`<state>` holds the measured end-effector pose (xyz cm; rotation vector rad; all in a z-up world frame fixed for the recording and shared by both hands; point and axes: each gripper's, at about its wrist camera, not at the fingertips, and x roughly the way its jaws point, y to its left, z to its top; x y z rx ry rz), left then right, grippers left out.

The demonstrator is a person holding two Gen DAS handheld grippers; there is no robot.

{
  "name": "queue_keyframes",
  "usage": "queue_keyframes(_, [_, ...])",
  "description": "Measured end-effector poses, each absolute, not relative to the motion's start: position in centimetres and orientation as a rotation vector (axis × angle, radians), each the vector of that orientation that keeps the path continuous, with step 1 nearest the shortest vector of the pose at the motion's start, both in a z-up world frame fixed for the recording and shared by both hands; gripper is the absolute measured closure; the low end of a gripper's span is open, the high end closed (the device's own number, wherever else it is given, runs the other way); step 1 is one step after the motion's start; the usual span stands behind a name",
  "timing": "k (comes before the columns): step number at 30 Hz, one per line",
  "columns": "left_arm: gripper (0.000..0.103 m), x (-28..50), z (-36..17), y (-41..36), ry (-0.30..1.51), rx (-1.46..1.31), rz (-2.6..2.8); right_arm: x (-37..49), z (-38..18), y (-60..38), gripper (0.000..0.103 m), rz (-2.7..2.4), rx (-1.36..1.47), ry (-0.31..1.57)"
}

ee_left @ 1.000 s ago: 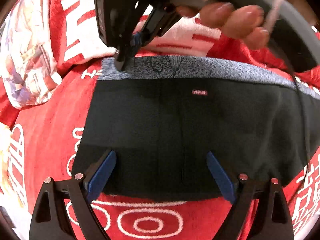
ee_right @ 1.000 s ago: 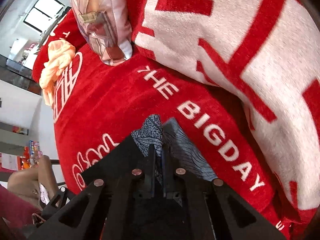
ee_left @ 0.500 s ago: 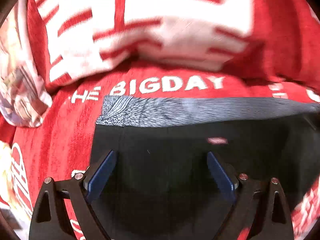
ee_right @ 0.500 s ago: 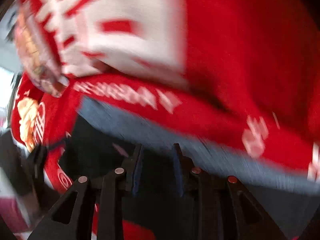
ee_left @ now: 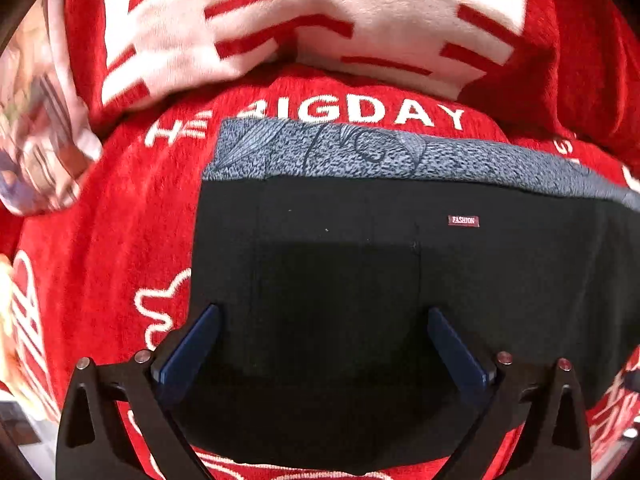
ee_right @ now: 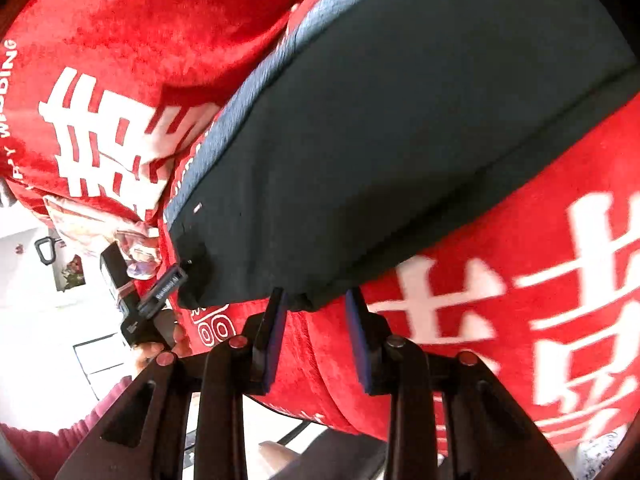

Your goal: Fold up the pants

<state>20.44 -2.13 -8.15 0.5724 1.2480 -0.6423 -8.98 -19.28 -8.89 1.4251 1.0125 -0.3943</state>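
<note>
Now left hand-held gripper (ee_left: 322, 340) opening wide over pants (ee_left: 400, 272); right hand-held gripper (ee_right: 316, 312) part-open, empty.

The pants (ee_left: 360, 264) lie flat on the blanket (ee_left: 120, 240). A pillow (ee_left: 304, 20) sits just behind them.

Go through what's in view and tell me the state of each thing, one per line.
Pants: folded flat on the red blanket, patterned grey band showing along the far edge.
Left gripper: jaws opening wide over the pants, gripping nothing.
Right gripper: open at the pants' near edge, holding nothing.
Red blanket: spread under the pants.
</note>
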Motion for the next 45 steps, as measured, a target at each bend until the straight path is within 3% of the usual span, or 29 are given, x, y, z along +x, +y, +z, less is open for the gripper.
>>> queue_keyframes(7, [0.0, 20.5, -8.3, -2.3, 1.244, 0.584, -0.645, -8.5, -10.5, -18.7, 0.068, -0.423, 1.48, 0.933])
queue_keyframes(9, [0.0, 20.5, -8.4, -2.1, 1.242, 0.586, -0.642, -9.3, -9.9, -18.5, 0.057, -0.444, 1.472, 0.944])
queue_keyframes(11, [0.0, 20.6, -8.5, -2.3, 1.242, 0.586, -0.641, -9.8, -9.9, -18.7, 0.052, -0.481, 1.475, 0.945])
queue_keyframes(16, [0.0, 20.4, -8.5, -2.5, 1.243, 0.586, -0.64, -10.3, -10.8, -20.2, 0.051, -0.507, 1.572, 0.821])
queue_keyframes(17, [0.0, 20.4, -8.5, -2.5, 1.244, 0.586, -0.641, -10.3, -10.9, -20.5, 0.053, -0.509, 1.578, 0.817])
queue_keyframes(19, [0.0, 20.4, -8.5, -2.6, 1.248, 0.589, -0.639, -10.2, -10.8, -20.8, 0.082, -0.543, 1.571, 0.862])
queue_keyframes(20, [0.0, 20.5, -8.4, -2.5, 1.248, 0.591, -0.638, -10.3, -10.4, -20.8, 0.088, -0.548, 1.547, 0.882])
queue_keyframes(26, [0.0, 20.4, -8.5, -2.5, 1.243, 0.591, -0.633, -13.3, -10.1, -19.3, 0.097, -0.645, 1.492, 0.959])
queue_keyframes(29, [0.0, 20.3, -8.5, -2.6, 1.238, 0.591, -0.634, -15.4, -9.5, -19.5, 0.09, -0.615, 1.564, 0.843])
queue_keyframes(31, [0.0, 20.3, -8.5, -2.6, 1.234, 0.591, -0.634, -15.7, -8.3, -20.4, 0.077, -0.598, 1.546, 0.778])
queue_keyframes(32, [0.0, 20.3, -8.5, -2.5, 1.236, 0.591, -0.631, -15.6, -8.0, -21.0, 0.064, -0.601, 1.539, 0.762])
queue_keyframes(33, [0.0, 20.3, -8.5, -2.5, 1.239, 0.591, -0.627, -15.5, -7.9, -21.7, 0.06, -0.622, 1.526, 0.76])
queue_keyframes(38, [0.0, 20.3, -8.5, -2.5, 1.241, 0.588, -0.624, -15.2, -9.7, -23.1, 0.06, -0.655, 1.582, 0.763])
queue_keyframes(40, [0.0, 20.3, -8.5, -2.5, 1.243, 0.588, -0.623, -15.1, -9.8, -23.3, 0.073, -0.662, 1.588, 0.769])
queue_keyframes(41, [0.0, 20.3, -8.4, -2.5, 1.246, 0.589, -0.621, -14.8, -9.7, -23.5, 0.096, -0.662, 1.581, 0.779])
queue_keyframes(45, [0.0, 20.3, -8.4, -2.5, 1.248, 0.59, -0.623, -13.8, -6.4, -24.0, 0.096, -0.642, 1.447, 0.77])
